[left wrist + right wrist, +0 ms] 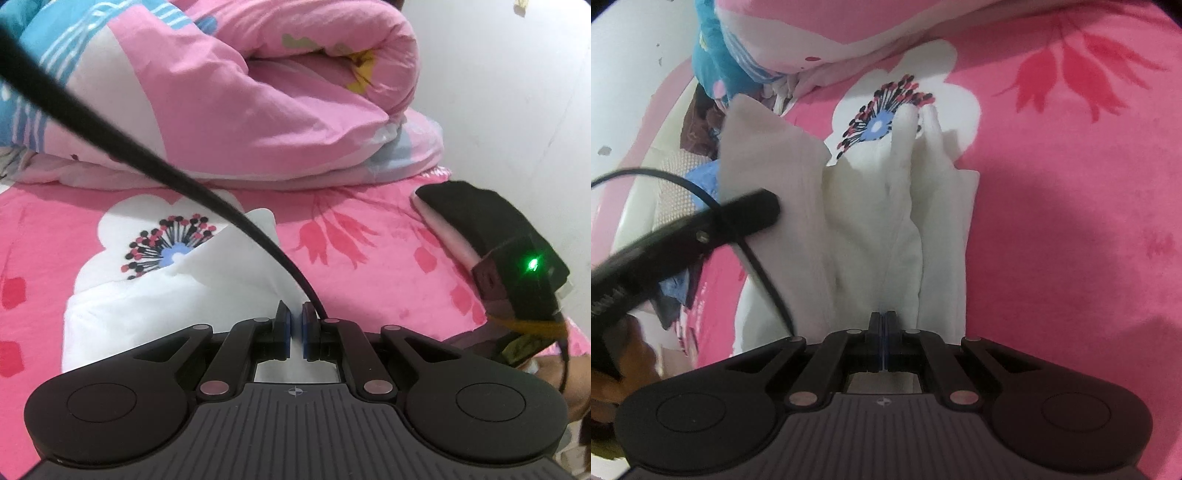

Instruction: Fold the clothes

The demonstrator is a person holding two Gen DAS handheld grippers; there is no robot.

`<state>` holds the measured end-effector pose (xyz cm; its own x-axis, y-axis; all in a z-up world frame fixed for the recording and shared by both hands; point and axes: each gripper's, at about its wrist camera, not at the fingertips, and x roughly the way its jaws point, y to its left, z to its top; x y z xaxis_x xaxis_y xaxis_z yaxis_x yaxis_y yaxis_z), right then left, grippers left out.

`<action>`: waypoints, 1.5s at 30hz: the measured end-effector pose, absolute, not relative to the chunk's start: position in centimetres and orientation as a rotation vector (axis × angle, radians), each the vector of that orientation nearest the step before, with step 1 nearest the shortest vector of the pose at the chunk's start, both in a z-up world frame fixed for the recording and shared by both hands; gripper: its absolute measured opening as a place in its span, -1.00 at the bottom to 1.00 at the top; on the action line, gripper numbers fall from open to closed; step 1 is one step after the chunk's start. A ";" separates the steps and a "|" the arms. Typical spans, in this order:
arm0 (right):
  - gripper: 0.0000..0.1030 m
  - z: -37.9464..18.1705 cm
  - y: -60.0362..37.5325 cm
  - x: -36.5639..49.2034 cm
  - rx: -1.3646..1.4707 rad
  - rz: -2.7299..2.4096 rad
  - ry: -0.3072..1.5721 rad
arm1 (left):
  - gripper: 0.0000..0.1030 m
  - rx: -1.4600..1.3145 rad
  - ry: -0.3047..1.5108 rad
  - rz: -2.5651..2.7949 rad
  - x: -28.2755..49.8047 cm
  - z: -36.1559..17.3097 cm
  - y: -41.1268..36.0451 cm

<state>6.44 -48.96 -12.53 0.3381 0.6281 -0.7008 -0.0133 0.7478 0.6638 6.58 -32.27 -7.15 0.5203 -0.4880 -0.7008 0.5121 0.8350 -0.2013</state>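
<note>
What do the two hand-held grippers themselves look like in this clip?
Both match: the left hand-held gripper and right hand-held gripper have black linkage arms with silver pivot pins, blue finger pads, round black side discs and a ribbed grey body with a small cross mark. A black cable runs past each.

Readable text: none in either view.
Left tool (294, 325) body: small crosshair mark only, no letters.
Right tool (883, 334) body: small unreadable emblem.
</note>
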 end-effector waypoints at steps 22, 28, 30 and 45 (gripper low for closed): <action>-0.96 -10.9 -54.0 6.1 0.808 0.198 0.964 | -0.86 -0.001 0.906 -0.606 8.7 -9.6 -34.3; -0.96 -8.8 -55.9 0.5 0.816 0.098 0.982 | -0.07 -0.049 0.941 -0.568 9.2 -9.5 -33.4; -0.96 -8.2 -54.8 -0.6 0.801 0.109 1.010 | 0.05 -0.053 0.930 -0.552 9.1 -9.0 -32.7; -0.99 -7.5 -46.0 -3.8 0.542 0.181 1.097 | 0.05 -0.001 0.908 -0.508 7.1 -6.5 -26.6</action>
